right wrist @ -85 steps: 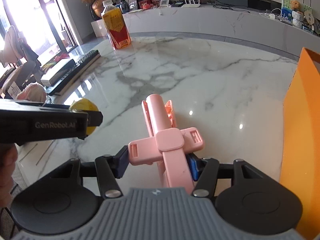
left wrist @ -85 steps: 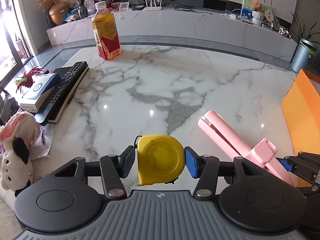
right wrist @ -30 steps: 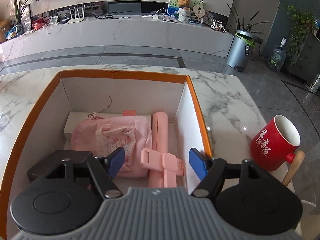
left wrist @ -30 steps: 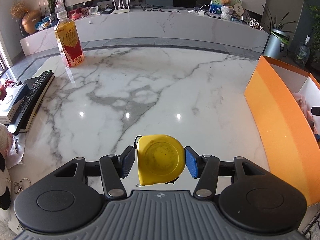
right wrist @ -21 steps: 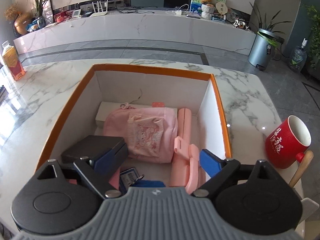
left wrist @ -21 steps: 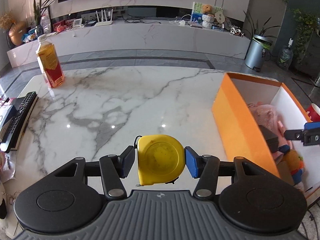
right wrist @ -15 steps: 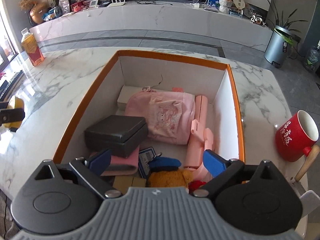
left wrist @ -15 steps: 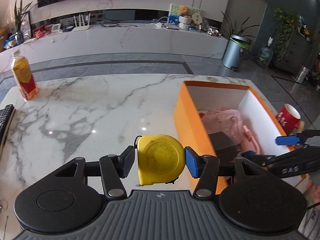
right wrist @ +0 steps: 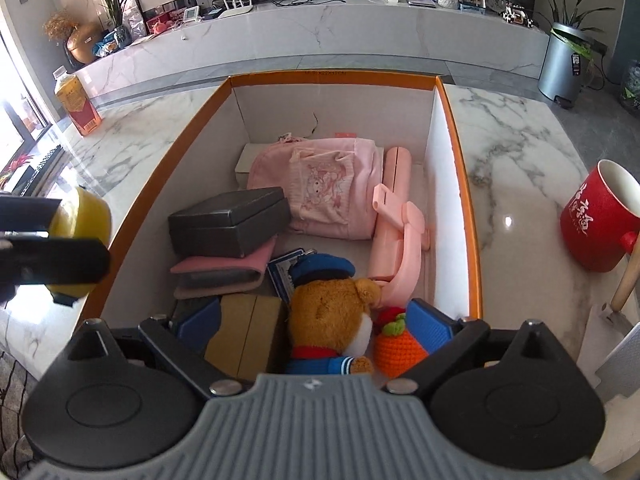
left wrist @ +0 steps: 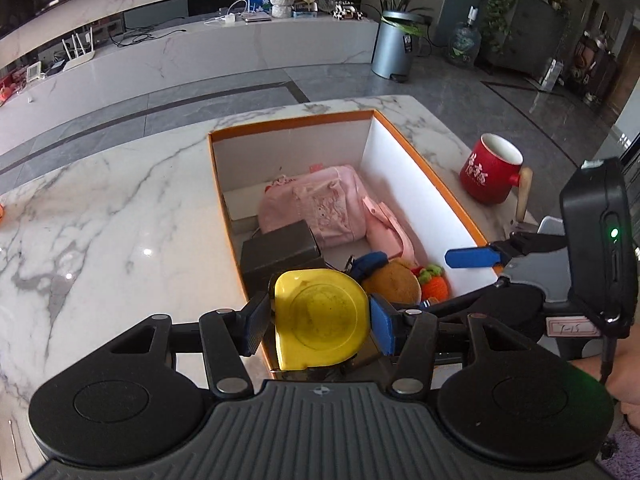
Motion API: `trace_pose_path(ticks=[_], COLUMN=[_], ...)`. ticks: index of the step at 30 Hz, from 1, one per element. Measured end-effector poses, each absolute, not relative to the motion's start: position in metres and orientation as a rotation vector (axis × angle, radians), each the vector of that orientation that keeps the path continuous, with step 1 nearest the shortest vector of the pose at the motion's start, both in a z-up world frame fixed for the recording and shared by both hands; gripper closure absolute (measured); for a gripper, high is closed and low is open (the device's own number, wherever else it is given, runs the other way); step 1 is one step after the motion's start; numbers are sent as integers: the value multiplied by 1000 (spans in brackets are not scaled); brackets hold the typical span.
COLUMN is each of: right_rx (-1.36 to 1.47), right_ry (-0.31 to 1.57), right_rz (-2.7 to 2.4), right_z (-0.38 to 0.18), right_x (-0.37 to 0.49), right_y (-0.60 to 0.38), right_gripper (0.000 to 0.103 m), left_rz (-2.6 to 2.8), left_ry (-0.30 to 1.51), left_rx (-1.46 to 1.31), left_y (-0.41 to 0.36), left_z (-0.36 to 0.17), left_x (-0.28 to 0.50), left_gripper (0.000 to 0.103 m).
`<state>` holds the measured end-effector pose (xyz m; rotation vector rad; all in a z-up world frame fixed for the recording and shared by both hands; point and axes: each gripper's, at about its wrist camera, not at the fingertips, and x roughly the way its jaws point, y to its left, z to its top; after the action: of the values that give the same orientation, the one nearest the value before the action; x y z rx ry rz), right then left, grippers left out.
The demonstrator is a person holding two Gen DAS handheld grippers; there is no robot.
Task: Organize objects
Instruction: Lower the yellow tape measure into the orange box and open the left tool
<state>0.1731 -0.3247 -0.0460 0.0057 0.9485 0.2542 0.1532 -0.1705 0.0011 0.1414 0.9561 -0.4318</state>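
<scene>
My left gripper (left wrist: 318, 320) is shut on a yellow tape measure (left wrist: 320, 316) and holds it above the near left corner of the orange box (left wrist: 288, 125). The tape measure also shows in the right wrist view (right wrist: 82, 218), just outside the box's left wall (right wrist: 160, 168). My right gripper (right wrist: 316, 326) is open and empty over the near end of the box. The pink folding holder (right wrist: 394, 224) lies inside along the right wall, beside a pink pouch (right wrist: 324, 186), a black case (right wrist: 228, 220) and a teddy bear (right wrist: 332, 320).
A red mug (right wrist: 600, 220) stands on the marble table (right wrist: 512, 160) right of the box, with a wooden-handled tool (right wrist: 626, 280) beside it. A juice bottle (right wrist: 76, 104) stands at the far left. A knitted orange toy (right wrist: 396, 344) and a tan box (right wrist: 248, 332) fill the near end.
My left gripper carried the tape measure rightward across the table to the box. My right gripper let go of the pink holder in the box, opened and drew back.
</scene>
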Motion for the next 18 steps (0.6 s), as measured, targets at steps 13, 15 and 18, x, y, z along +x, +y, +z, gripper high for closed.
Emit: trace_pose_path(ticks=[13, 15, 18], right_rx=[-145, -138, -136], right_ry=[944, 944, 949], right_rz=[295, 310, 328], right_z=[-52, -52, -51], right_x=[164, 163, 161], right_y=[-316, -319, -320], right_gripper=[4, 4, 4], left_rz=[-299, -293, -288], left_ry=[962, 963, 963], left_rx=[233, 226, 223], left_y=[-191, -190, -190], left_z=[-25, -26, -26], left_x=[154, 155, 155], left_gripper=[46, 46, 46])
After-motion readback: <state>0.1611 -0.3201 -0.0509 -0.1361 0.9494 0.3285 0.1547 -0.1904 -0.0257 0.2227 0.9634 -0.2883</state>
